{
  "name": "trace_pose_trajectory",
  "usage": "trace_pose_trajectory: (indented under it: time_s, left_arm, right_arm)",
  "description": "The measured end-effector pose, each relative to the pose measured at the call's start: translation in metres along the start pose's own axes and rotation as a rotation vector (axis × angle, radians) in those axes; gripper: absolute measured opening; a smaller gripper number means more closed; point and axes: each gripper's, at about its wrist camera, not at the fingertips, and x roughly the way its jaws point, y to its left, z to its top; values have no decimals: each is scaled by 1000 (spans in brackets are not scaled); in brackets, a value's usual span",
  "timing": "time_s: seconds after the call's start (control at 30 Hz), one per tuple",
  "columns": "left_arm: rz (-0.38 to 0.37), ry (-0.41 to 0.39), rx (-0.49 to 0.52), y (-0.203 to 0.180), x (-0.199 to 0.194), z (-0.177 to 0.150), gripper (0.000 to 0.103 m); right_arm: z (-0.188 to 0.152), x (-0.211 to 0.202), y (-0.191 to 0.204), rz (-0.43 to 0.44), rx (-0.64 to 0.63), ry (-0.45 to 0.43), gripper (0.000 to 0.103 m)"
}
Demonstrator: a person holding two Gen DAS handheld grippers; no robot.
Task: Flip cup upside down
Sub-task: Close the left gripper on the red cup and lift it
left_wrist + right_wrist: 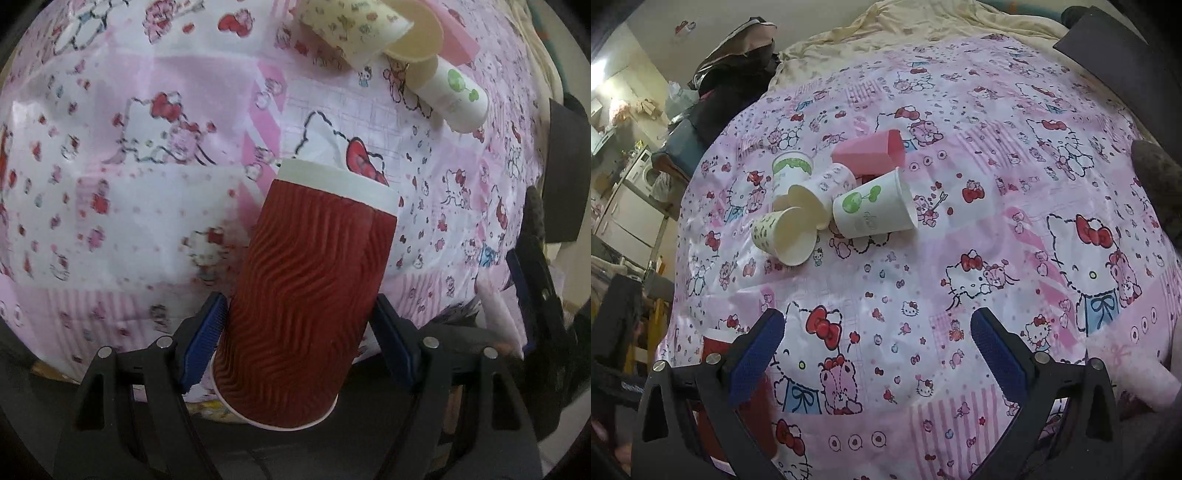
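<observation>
Gripping one red cup (310, 306), the left gripper (299, 332) pinched its ribbed, wavy sleeve between blue pads.
The cup had a white band at its far end and hung over the Hello Kitty tablecloth (997, 229). Beyond it lay five paper cups (875, 210) heaped together. The right gripper (877, 354) stood wide apart, empty.

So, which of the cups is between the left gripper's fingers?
The dark red ribbed paper cup, between the left gripper fingers. The other cups are white or pink, lying in a pile.
</observation>
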Motion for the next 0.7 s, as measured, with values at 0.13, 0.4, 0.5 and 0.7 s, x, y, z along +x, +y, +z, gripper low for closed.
trace_pose_trajectory:
  time_s: [0.13, 0.4, 0.5, 0.7]
  left_arm:
    - [28, -62, -41, -3, 0, 4, 76]
    - [46, -82, -61, -4, 8, 9, 77]
    - [35, -91, -37, -7, 6, 10, 79]
    - [24, -97, -1, -14, -2, 7, 90]
  right_arm:
    - [1, -3, 1, 19, 11, -4, 103]
    - [2, -8, -1, 44, 28, -2, 103]
    - [2, -9, -1, 44, 34, -2, 103]
    - [1, -8, 0, 43, 30, 1, 103]
